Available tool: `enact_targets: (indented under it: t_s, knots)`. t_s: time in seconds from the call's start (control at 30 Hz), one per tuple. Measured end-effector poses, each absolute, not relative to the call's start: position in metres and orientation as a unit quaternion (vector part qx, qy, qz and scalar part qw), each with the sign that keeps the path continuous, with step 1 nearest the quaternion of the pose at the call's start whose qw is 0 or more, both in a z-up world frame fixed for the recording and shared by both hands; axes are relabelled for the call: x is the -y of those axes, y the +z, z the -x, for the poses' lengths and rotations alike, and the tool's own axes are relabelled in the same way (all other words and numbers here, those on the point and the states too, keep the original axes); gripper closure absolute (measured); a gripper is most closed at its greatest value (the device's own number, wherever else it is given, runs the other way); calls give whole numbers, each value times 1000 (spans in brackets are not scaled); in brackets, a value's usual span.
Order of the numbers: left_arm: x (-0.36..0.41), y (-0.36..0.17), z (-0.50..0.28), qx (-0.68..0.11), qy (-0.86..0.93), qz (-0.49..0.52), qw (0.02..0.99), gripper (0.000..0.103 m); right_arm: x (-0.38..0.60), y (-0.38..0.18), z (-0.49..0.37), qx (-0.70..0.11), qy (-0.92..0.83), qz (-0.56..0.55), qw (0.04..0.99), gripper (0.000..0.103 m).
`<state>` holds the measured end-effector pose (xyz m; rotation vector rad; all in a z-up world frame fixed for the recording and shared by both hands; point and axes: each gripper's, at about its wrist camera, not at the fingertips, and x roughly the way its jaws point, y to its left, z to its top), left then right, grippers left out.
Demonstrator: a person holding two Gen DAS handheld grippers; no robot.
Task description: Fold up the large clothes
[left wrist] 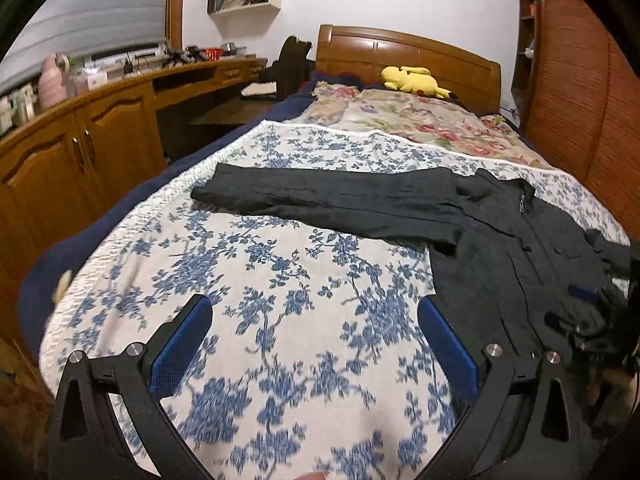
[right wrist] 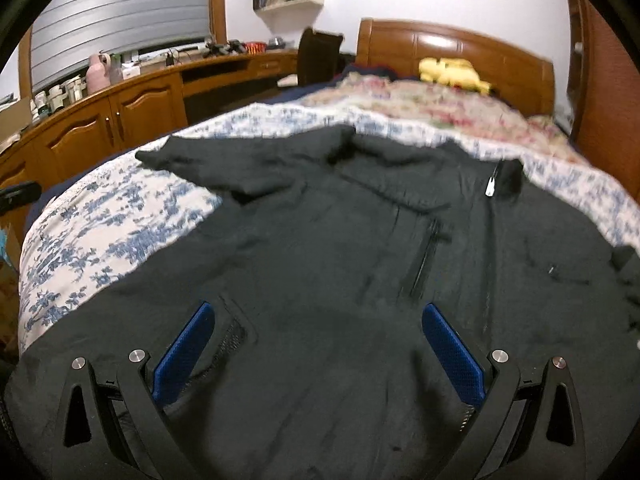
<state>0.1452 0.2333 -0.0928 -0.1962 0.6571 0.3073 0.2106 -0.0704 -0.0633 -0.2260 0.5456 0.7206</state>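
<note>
Left wrist view: left gripper (left wrist: 316,340) spread wide, empty; jacket sleeve (left wrist: 328,200) at 12 o'clock, long axis crosswise, nearer than to right gripper (right wrist: 318,344), also wide, empty.

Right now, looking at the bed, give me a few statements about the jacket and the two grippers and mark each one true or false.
1. The dark jacket lies spread on the blue floral bedspread. True.
2. The left gripper is shut on a sleeve. False: its jaws stand open over bare bedspread, holding nothing.
3. The right gripper is open above the jacket's body. True.
4. The jacket's sleeve is folded across the chest. False: it stretches out sideways, away from the body.
5. A yellow plush toy sits by the wooden headboard. True.
</note>
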Motion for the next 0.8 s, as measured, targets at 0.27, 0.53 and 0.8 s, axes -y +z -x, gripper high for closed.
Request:
enact_targets:
  t_s: [0.27, 0.53, 0.8]
  knots:
    - [-259, -106, -196, -342, 113, 111, 926, 3, 61, -64, -210, -258, 339, 118, 897, 0]
    - [-292, -140, -263, -365, 75, 180, 910, 26, 48, -64, -226, -276, 338, 120, 892, 0]
    - [-313, -170, -315, -406, 93, 208, 885, 34, 47, -66, -232, -283, 343, 113, 889, 0]
